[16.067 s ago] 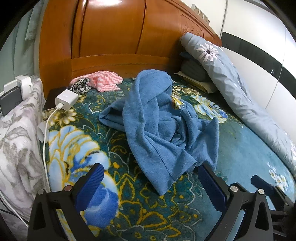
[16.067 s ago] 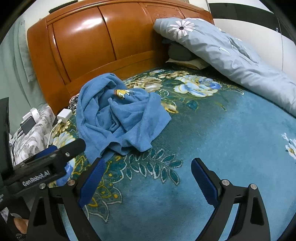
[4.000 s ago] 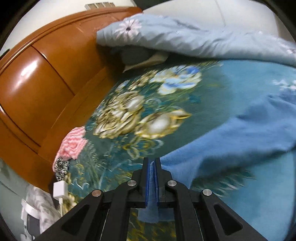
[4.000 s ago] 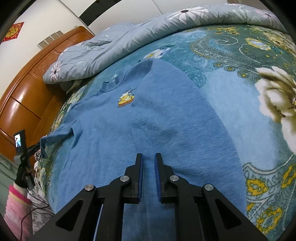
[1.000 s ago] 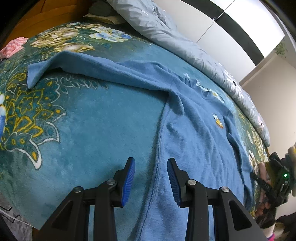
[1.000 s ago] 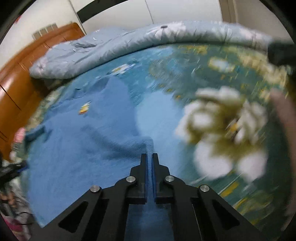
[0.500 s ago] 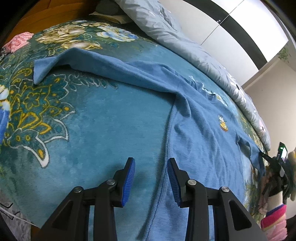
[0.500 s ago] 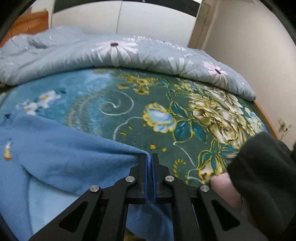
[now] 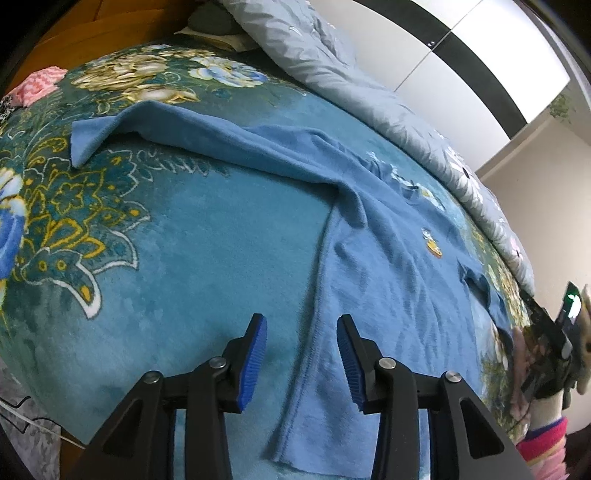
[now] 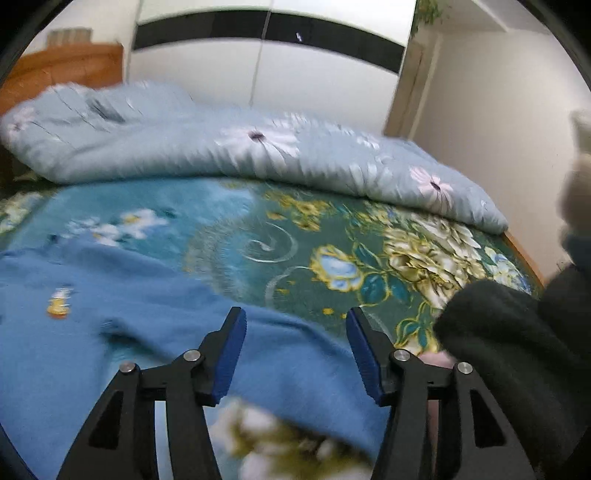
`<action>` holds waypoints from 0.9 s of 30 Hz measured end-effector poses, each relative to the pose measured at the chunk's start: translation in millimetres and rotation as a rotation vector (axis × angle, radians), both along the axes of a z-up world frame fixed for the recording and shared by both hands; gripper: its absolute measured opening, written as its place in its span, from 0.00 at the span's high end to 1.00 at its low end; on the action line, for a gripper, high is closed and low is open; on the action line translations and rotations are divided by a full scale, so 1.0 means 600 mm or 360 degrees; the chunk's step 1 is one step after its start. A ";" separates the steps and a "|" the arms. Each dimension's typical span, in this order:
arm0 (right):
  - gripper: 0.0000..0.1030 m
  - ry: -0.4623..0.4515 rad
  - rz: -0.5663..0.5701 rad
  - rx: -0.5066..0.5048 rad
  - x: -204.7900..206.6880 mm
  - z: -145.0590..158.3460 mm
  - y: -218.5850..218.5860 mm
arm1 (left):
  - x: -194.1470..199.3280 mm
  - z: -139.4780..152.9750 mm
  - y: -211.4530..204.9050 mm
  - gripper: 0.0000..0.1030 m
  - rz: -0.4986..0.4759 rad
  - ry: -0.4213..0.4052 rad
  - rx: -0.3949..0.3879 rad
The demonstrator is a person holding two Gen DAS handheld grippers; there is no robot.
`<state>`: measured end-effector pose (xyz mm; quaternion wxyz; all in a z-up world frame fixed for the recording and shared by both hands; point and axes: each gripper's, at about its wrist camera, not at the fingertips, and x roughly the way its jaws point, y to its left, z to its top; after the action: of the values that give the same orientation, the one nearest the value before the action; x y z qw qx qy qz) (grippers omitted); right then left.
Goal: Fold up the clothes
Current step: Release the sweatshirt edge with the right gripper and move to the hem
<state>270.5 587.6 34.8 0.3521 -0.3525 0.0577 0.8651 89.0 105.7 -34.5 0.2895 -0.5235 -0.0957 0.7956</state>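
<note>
Since half a second ago the right claw (image 10: 295, 354) has been opened from its clamped state on the fabric, and its blue pads are now held wide apart with nothing between them; the left claw (image 9: 301, 354) is kept as it was, set moderately wide and empty, straddling the side seam near the hem. The blue sweater (image 9: 388, 266) is spread flat, front up, across the bed (image 9: 192, 236), its hem lying at the bed's near edge and its collar turned toward the far edge. One sleeve (image 9: 177, 129) is stretched out toward the head end of the bed, its cuff folded over; the other sleeve is seen rumpled beneath the right claw in the right wrist view. A small yellow emblem (image 9: 433, 246) is shown on the chest. The bed is covered by a plush teal blanket printed with gold and blue flowers. A pale blue quilt (image 10: 236, 155) with white flowers is bunched along the far edge. A wooden headboard (image 9: 110, 33) is seen at the head end, with a pink cloth (image 9: 38, 83) lying at that corner. White wardrobe doors crossed by a black band (image 10: 266, 26) stand behind the bed. A dark sleeve (image 10: 517, 354) is visible beside the right claw.
</note>
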 end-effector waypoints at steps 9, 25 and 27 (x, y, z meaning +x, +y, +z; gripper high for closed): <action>0.37 0.0176 0.0556 -0.0752 0.050 -0.077 -0.175 | 0.020 -0.011 -0.007 0.52 -0.0048 -0.0026 0.0022; 0.37 0.0247 0.0532 -0.1324 0.110 -0.151 -0.222 | 0.054 -0.040 -0.001 0.42 -0.0222 -0.0099 0.0047; 0.37 0.0251 0.0565 -0.1359 0.113 -0.153 -0.228 | 0.057 -0.041 0.000 0.42 -0.0258 -0.0121 0.0075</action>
<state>338.1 450.8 -57.1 0.0167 -0.4033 0.3739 0.8350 123.2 105.5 -58.9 0.3613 -0.5524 -0.0827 0.7466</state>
